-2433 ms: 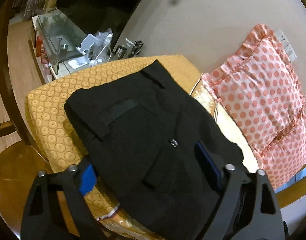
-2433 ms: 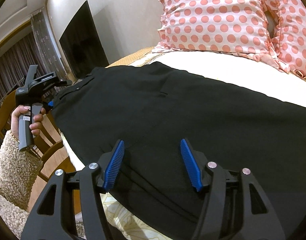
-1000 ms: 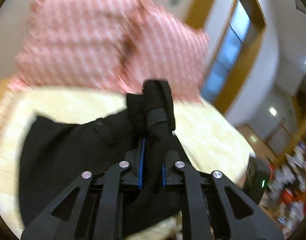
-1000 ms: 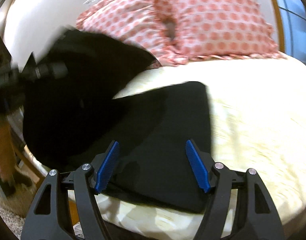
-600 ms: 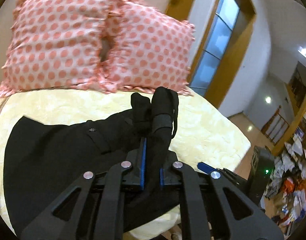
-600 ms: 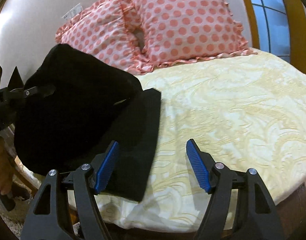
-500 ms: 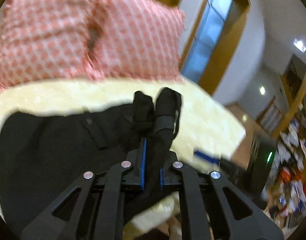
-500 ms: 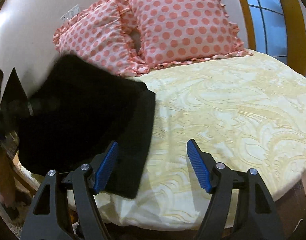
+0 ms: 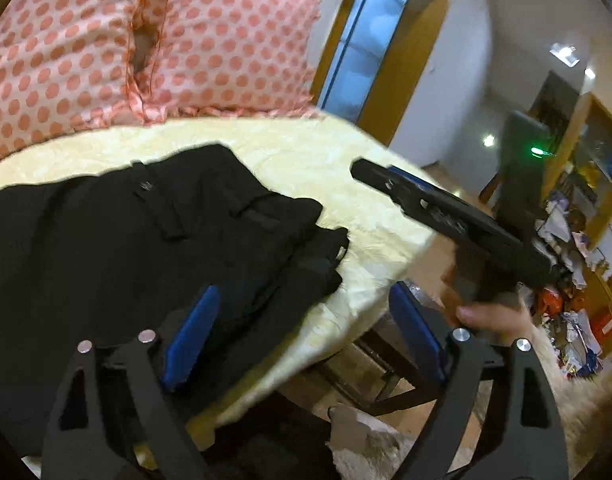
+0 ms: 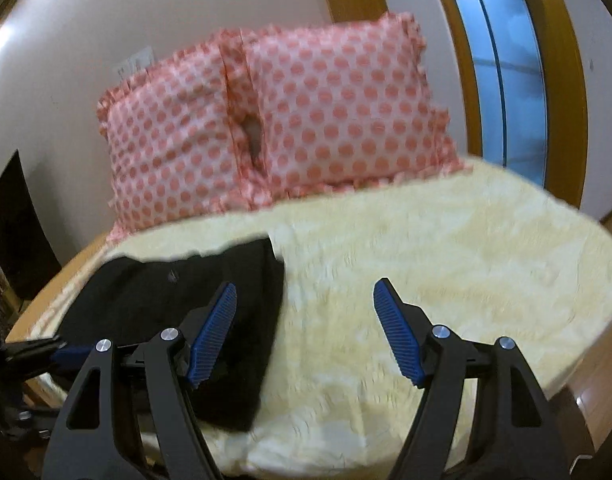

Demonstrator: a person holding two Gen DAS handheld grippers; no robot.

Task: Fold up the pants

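Two hand-held grippers, one pair of pants, two pillows and one bed are in sight. Nearest in the left wrist view, the left hand-held gripper (image 9: 304,332) stands with its black frame and two ribbed blue pads wide apart, gripping nothing; its left pad hangs over the pants, its right pad past the bed's edge above the wooden floor. The right hand-held gripper (image 10: 306,332) is likewise spread wide and empty, its left pad over the right side of the pants, its right pad over bare bedcover.

The pants (image 9: 106,248) are black, matte cloth, folded into a thick, roughly rectangular stack with a waistband, belt loops and a small button showing on top. They lie on the bed's front left part as the right wrist view sees it, their right edge straight, their near corner close to the bed's rim. One corner of the stack juts in uneven layers toward the bed's edge in the left wrist view.

The bed (image 10: 445,264) has a pale yellow, embossed cover and a rounded outline; right of the pants a broad stretch of cover lies open out to the curved rim.

Beyond the pants, seen from the left wrist, the other gripper's black body (image 9: 457,220) is held in a hand (image 9: 493,318) off the bed's side.

Farthest, behind the pants, two pink pillows (image 10: 266,120) with orange dots and frilled edges lean side by side, touching, against the pale wall.
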